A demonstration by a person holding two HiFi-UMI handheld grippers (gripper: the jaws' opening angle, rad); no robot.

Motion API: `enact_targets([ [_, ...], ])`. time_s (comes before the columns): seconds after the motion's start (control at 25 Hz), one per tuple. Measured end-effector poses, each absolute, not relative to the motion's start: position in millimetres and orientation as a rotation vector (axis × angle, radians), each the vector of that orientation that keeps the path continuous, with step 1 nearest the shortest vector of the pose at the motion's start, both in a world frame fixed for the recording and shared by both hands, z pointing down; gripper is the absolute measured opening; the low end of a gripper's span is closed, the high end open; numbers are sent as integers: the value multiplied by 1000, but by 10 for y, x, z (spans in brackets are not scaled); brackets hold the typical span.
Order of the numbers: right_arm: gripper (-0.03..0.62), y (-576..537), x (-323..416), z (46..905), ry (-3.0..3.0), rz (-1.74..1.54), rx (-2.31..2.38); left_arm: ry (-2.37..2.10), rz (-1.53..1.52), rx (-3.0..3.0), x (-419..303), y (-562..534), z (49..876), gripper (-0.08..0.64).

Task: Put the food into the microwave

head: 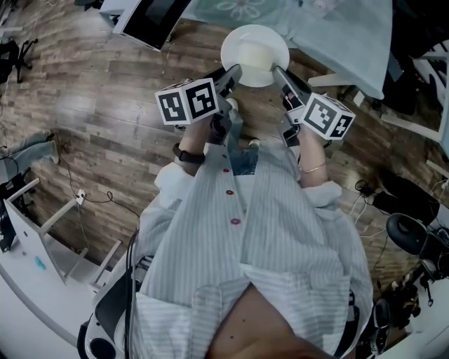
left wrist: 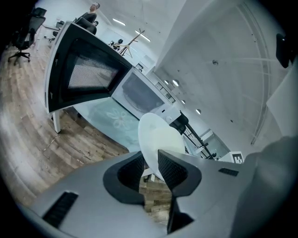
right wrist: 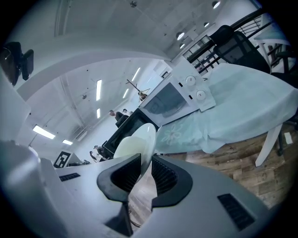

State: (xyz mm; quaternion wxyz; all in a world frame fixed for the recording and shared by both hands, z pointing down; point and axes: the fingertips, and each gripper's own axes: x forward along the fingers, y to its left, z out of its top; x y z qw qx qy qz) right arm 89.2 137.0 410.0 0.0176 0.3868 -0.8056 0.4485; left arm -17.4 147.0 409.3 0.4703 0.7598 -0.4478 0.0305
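Observation:
A white plate (head: 242, 38) carrying pale, cream-coloured food (head: 258, 56) hangs above the wooden floor, in front of a table. My left gripper (head: 237, 70) is shut on the plate's left rim and my right gripper (head: 276, 70) on its right rim. In the left gripper view the plate (left wrist: 158, 137) stands edge-on between the ribbed pads (left wrist: 171, 168). The right gripper view shows the plate (right wrist: 136, 142) the same way. The microwave (left wrist: 139, 95) sits on the table with its dark door (left wrist: 86, 74) swung open; the right gripper view shows the microwave (right wrist: 174, 100) too.
The table wears a light teal cloth (head: 337, 31) and has white legs (right wrist: 267, 144). The microwave door (head: 151, 21) juts out at the upper left of the head view. Cables (head: 84, 196) and office chairs (head: 414, 231) stand around the person. People are far off (left wrist: 91, 14).

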Motion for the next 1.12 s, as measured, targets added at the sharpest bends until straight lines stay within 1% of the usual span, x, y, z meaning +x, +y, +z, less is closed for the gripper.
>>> enact_targets([
  [0.16, 87, 1320, 827, 4095, -2512, 1410, 1224, -1089, 86, 1886, -241, 1395, 4064, 91],
  [0.44, 87, 914, 501, 4052, -2505, 1414, 1289, -1047, 104, 1914, -568, 953, 4031, 91],
  [1.12, 87, 765, 384, 4202, -2463, 1451, 1333, -1007, 141, 1913, -683, 766, 4184, 91],
])
